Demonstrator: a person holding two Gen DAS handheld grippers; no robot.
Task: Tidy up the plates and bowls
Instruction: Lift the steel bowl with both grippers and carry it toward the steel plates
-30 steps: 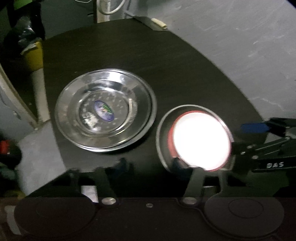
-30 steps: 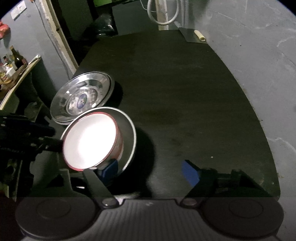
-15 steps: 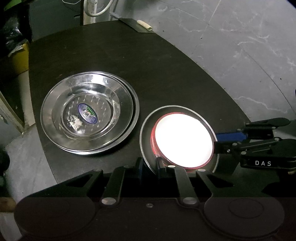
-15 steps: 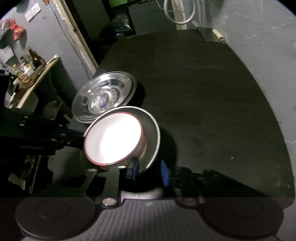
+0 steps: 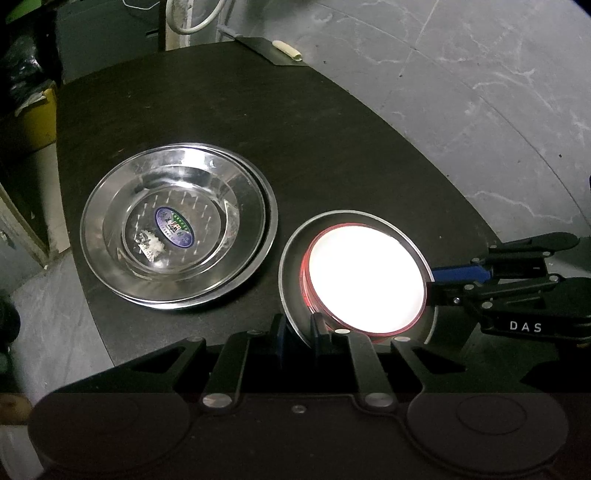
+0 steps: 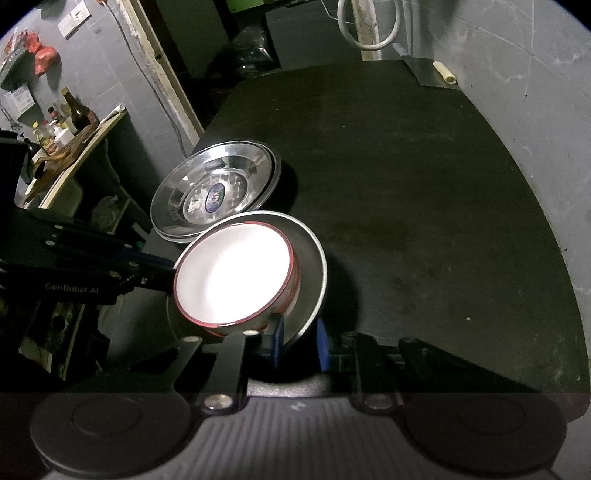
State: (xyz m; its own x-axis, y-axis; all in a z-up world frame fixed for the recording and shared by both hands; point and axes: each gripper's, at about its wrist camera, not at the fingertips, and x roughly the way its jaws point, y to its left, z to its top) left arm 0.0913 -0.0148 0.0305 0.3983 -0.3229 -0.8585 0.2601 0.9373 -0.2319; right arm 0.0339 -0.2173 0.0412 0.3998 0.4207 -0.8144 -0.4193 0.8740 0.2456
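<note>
At the near edge of the table (image 5: 332,122), a steel plate (image 5: 295,254) carries a bowl (image 5: 365,277) with a white inside and a red rim. Both grippers clamp this plate by its rim. The left gripper (image 5: 297,332) grips the near rim, one pad above the metal and one below. The right gripper (image 6: 299,341) grips the opposite rim, its blue pads (image 6: 275,341) set either side of the edge. Each gripper points steeply down toward the table. Both sets of jaws have just been closing, with the plate rim between them.

Left of the plate, close beside it, sits a stack of steel dishes (image 5: 177,229), the top one bearing an oval blue-and-green sticker (image 5: 173,230); its print is too small to read.

The left view shows the right gripper from the side, with "DAS" (image 5: 525,326) in white on its body. The right view shows the left gripper (image 6: 162,267) from the side, marked "GenRobot AI" (image 6: 72,288). Only the right view shows a side shelf with bottles (image 6: 70,118), a wall socket (image 6: 75,18) and red bags (image 6: 40,55) on the wall. Only the left view shows a yellow container (image 5: 33,125) beyond the table's left edge. Both views show a white hose loop (image 6: 373,26) and a metal scraper (image 6: 430,72) at the far edge.
</note>
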